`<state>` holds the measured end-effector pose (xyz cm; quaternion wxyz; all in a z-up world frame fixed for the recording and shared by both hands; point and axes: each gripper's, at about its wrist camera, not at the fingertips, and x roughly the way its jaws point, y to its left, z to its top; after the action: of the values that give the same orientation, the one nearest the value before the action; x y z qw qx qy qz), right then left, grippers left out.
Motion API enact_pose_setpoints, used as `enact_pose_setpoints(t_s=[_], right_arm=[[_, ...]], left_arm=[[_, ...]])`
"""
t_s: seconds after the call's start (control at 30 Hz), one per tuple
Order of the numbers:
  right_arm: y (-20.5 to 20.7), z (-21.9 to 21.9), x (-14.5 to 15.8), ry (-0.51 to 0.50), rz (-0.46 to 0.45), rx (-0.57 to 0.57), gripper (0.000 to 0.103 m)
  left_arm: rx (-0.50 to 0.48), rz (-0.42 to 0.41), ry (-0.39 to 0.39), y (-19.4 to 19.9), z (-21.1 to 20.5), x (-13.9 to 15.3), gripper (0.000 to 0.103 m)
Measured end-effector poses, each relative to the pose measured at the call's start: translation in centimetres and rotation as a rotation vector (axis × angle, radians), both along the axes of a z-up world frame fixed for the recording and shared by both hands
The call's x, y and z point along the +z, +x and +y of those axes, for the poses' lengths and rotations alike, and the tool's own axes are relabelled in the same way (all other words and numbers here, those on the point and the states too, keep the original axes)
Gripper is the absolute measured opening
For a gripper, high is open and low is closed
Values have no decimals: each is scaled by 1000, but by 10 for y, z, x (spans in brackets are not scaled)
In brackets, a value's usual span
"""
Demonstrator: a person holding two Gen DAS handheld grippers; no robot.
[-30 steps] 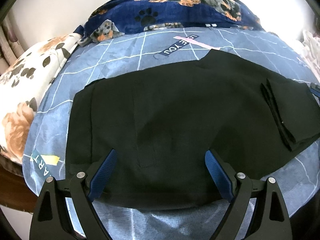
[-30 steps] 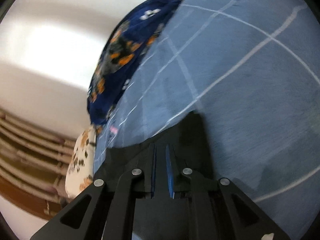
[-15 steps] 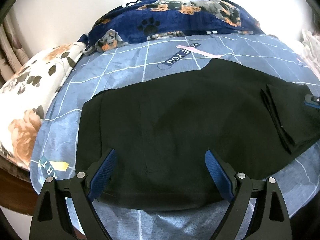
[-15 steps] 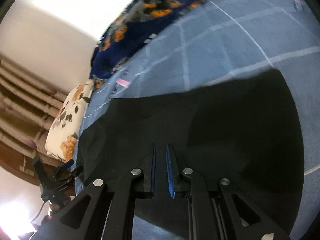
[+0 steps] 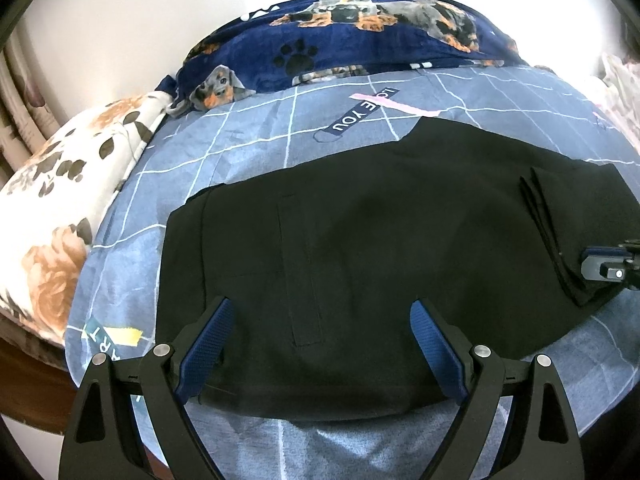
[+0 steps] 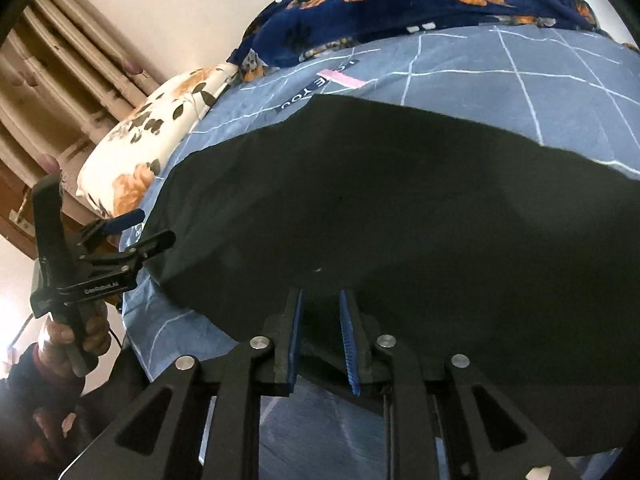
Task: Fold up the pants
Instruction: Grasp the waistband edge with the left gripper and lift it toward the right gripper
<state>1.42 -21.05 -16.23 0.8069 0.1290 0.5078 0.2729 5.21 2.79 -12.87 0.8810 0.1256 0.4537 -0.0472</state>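
Note:
The black pants (image 5: 360, 248) lie flat across the blue checked bed sheet (image 5: 248, 148). Their leg end is folded back into a layered flap (image 5: 576, 220) at the right. My left gripper (image 5: 320, 344) is wide open and empty, hovering over the near edge of the pants by the waist. My right gripper (image 6: 320, 324) has its jaws slightly apart over the near edge of the pants (image 6: 400, 208) and grips no cloth. Its tip shows at the right edge of the left wrist view (image 5: 608, 268). The left gripper shows in the right wrist view (image 6: 120, 240).
A navy dog-print blanket (image 5: 360, 48) lies along the far side of the bed against the white wall. A floral pillow (image 5: 68, 208) sits at the left end. Curtains (image 6: 80, 72) hang beyond it. The bed's near edge is just below both grippers.
The right gripper swung down and back over the folded pants, and its jaws went from shut to slightly apart. The left gripper stayed open and drew back a little.

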Motion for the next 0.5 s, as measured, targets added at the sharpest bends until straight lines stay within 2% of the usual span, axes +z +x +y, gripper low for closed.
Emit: enact_pose_setpoints(t_s=[0.13, 0.27, 0.33, 0.4, 0.5], right_arm=[[-3, -2, 4, 13, -9, -13, 24], [-7, -6, 14, 85, -62, -88, 24], [-10, -8, 11, 120, -58, -131, 27], [-11, -4, 5, 95, -47, -141, 27], [-9, -5, -4, 100, -12, -151, 26]], left_arm=[[1, 1, 1, -1, -1, 0, 90], [5, 7, -9, 0, 1, -1, 90], [10, 22, -45, 1, 7, -2, 90], [16, 35, -96, 3, 14, -1, 90], [12, 53, -217, 4, 28, 4, 90]])
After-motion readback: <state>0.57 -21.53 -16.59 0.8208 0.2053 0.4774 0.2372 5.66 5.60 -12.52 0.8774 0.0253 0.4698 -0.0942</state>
